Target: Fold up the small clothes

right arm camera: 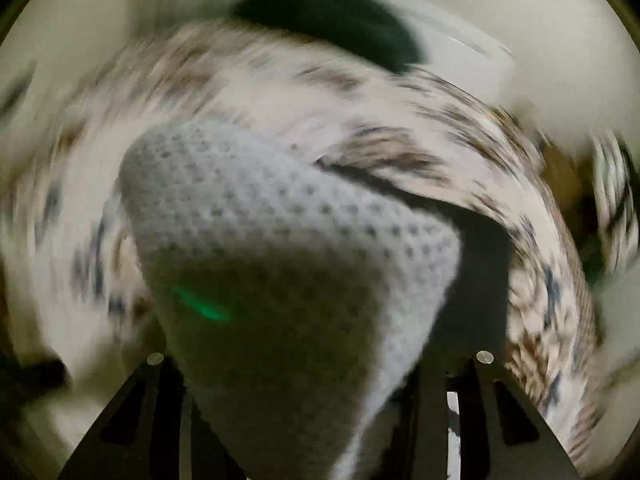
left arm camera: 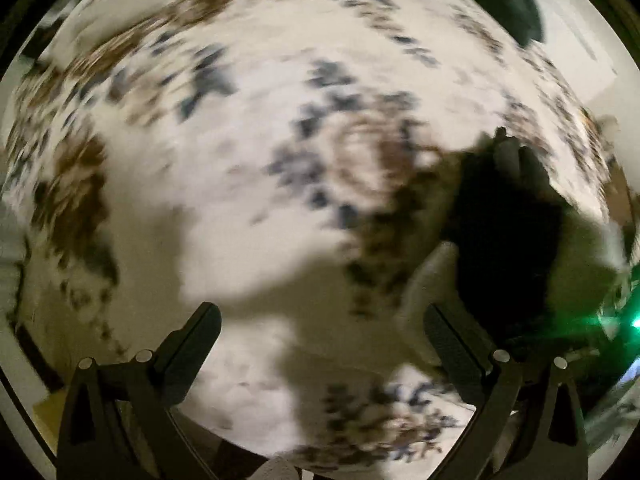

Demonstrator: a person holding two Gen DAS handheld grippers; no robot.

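the right gripper [right arm camera: 316, 384] fingers grasp a white knit [right arm camera: 280, 220] above the patterned cloth [right arm camera: 460, 152] — not folded yet; left gripper [left arm camera: 320, 344] fingers spread, empty.

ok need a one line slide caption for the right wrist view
Right gripper clamped on a white knit garment, above a blurred brown-and-blue patterned cover.

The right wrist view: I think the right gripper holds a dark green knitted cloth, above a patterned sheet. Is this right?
Not quite. In the right wrist view the knitted cloth in the right gripper is pale grey-white, not dark green. The dark green thing lies farther off. The patterned sheet is there below.
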